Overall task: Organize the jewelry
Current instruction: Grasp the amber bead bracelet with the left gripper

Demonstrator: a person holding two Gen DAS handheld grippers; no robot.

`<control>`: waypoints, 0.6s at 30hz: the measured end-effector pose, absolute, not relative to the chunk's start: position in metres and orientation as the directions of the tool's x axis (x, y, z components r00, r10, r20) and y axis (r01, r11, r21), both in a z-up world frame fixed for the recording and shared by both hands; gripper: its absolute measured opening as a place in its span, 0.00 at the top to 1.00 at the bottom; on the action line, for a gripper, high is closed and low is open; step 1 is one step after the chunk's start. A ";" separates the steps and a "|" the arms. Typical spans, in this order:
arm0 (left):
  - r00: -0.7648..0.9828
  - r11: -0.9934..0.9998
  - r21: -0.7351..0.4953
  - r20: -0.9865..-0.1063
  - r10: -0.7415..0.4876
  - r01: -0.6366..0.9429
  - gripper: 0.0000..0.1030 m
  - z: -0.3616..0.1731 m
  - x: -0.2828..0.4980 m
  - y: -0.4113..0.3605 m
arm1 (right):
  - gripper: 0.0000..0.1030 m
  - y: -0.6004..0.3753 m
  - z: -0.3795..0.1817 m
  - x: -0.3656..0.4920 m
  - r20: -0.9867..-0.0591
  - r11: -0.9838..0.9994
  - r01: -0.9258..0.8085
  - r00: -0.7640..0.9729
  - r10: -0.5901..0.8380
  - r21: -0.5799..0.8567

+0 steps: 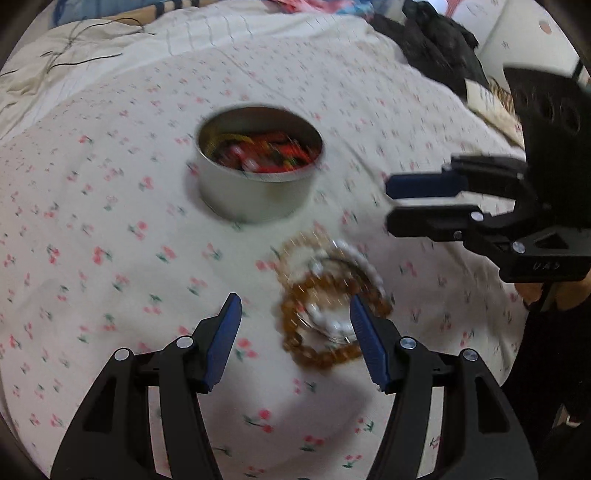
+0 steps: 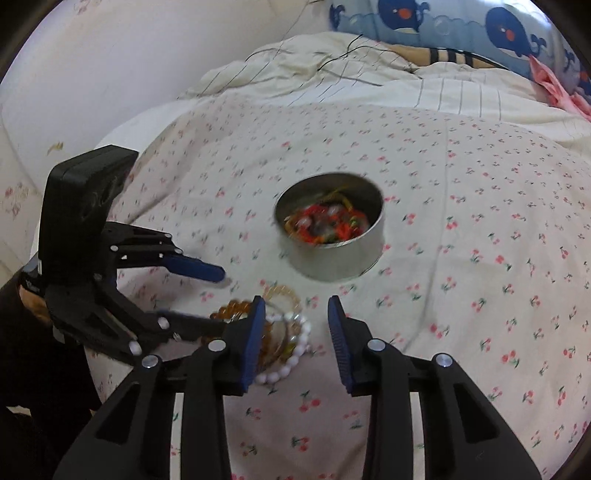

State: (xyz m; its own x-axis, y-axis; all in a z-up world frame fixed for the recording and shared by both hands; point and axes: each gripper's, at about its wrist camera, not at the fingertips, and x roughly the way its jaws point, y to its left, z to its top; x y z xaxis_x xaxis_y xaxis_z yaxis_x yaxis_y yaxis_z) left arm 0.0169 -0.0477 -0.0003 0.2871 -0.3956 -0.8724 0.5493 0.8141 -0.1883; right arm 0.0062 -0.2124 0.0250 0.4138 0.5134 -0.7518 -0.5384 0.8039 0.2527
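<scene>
A round metal tin point(image 1: 255, 195) point(image 2: 328, 262) stands open on the cherry-print bedspread point(image 1: 110, 221), with red and orange beaded pieces inside. In front of it lies a blurred pile of bracelets: amber beads point(image 1: 321, 360) point(image 2: 232, 308), white beads point(image 1: 365, 266) point(image 2: 295, 354) and a pale yellow ring point(image 1: 295, 247) point(image 2: 284, 291). My left gripper point(image 1: 293, 300) point(image 2: 221, 299) is open just above the pile, its right finger over the amber and white beads. My right gripper point(image 1: 391, 201) point(image 2: 297, 301) is open beside the pile, with only bedspread between its fingers.
A heap of dark clothes point(image 1: 436, 40) and a flat card with a brown chain point(image 1: 487, 103) lie at the bed's far right. A whale-print pillow point(image 2: 498, 29), a striped quilt point(image 2: 332, 74) and thin black cables point(image 2: 332, 55) lie behind the tin. A white wall point(image 2: 110, 55) borders the bed.
</scene>
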 end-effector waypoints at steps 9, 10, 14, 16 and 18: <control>0.291 0.798 -0.162 -0.874 -0.389 0.580 0.90 -0.001 -0.014 -0.042 | 0.85 -0.182 -0.005 -0.001 -0.813 0.797 -0.565 0.350 0.466 0.214; 0.291 0.796 -0.166 -0.872 -0.394 0.582 0.90 0.003 -0.015 -0.038 | 0.85 -0.181 -0.008 -0.002 -0.815 0.798 -0.564 0.348 0.462 0.212; 0.336 0.821 -0.146 -0.862 -0.379 0.551 0.90 0.017 -0.017 -0.012 | 0.86 -0.186 -0.007 -0.002 -0.810 0.806 -0.547 0.355 0.467 0.226; 0.359 0.843 -0.127 -0.864 -0.353 0.523 0.90 0.018 -0.013 0.001 | 0.86 -0.183 -0.008 -0.003 -0.816 0.807 -0.551 0.355 0.456 0.212; 0.359 0.862 -0.131 -0.871 -0.336 0.490 0.90 0.016 -0.007 0.013 | 0.86 -0.175 -0.015 -0.005 -0.843 0.813 -0.562 0.357 0.404 0.152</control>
